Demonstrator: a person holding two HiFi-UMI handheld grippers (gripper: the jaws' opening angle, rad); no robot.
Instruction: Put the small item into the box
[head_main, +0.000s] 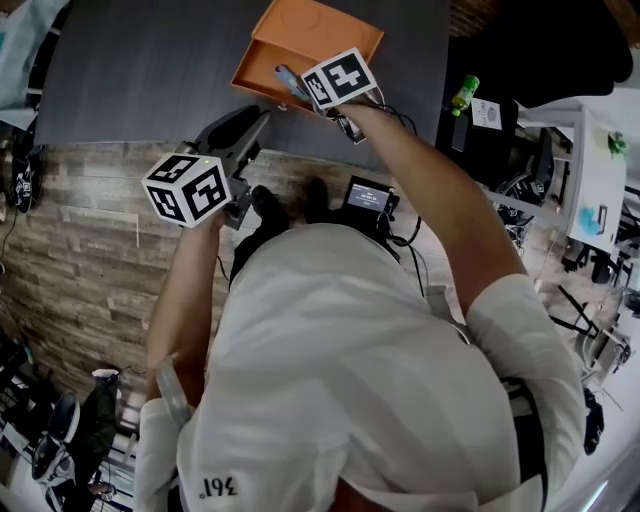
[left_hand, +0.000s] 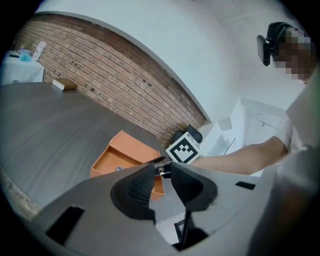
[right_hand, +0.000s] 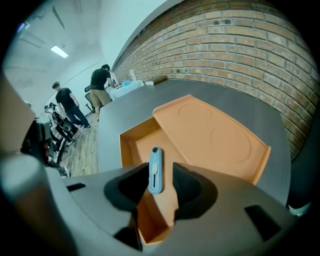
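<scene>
An orange box (head_main: 262, 70) lies open on the dark table, its lid (head_main: 315, 30) spread flat behind it. My right gripper (head_main: 296, 86) hangs over the box's near edge. Between its jaws is a small light-blue cutter (right_hand: 155, 170), pointing at the tray (right_hand: 137, 145). The pads stand wide with a dark gap on each side of the cutter, so nothing presses on it. My left gripper (head_main: 260, 120) hovers off the table's near edge, left of the box, slightly open and empty. In the left gripper view (left_hand: 164, 170) it looks across at the box (left_hand: 112, 160).
The dark grey table (head_main: 150, 70) runs along a brick wall (right_hand: 240, 45). A green bottle (head_main: 463, 95) stands on a dark stand to the right. A small screen device (head_main: 370, 195) hangs at the person's chest. Two people (right_hand: 67, 102) stand far off beyond the table.
</scene>
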